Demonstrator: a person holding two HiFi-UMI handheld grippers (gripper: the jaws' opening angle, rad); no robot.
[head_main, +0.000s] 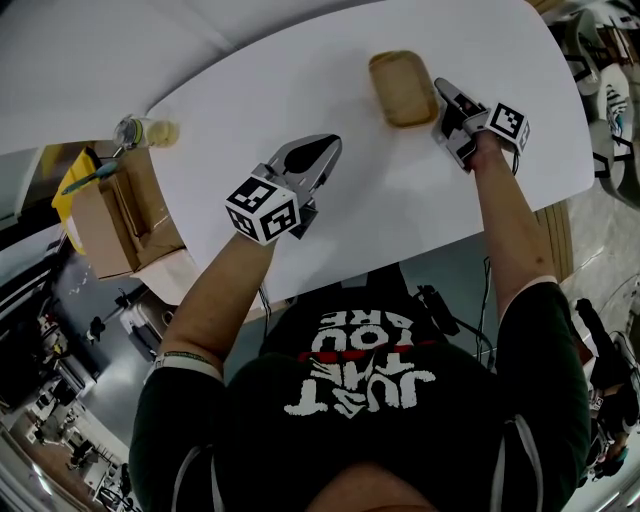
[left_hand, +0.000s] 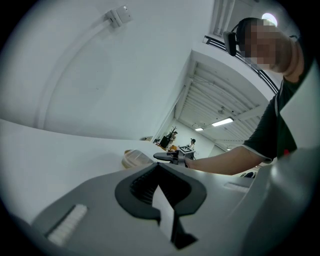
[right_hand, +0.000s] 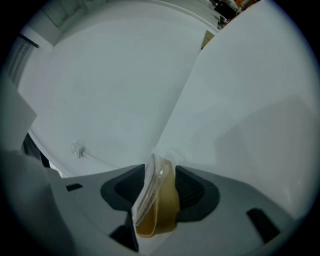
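right tool clamped on 1 edge of container | container: tan, rounded-rectangular, shallow, clear ribbed lid | on white bench, far side | left tool jaws together, empty, well apart from container

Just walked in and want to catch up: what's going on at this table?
A person at a white table holds a gripper in each hand. The right gripper is clamped on the edge of a clear lidded container with tan contents, near the table's far side. It is unclear whether the container is lifted. The left gripper is over the table nearer the person, jaws together and empty. A cardboard box and a bottle are off to the left.
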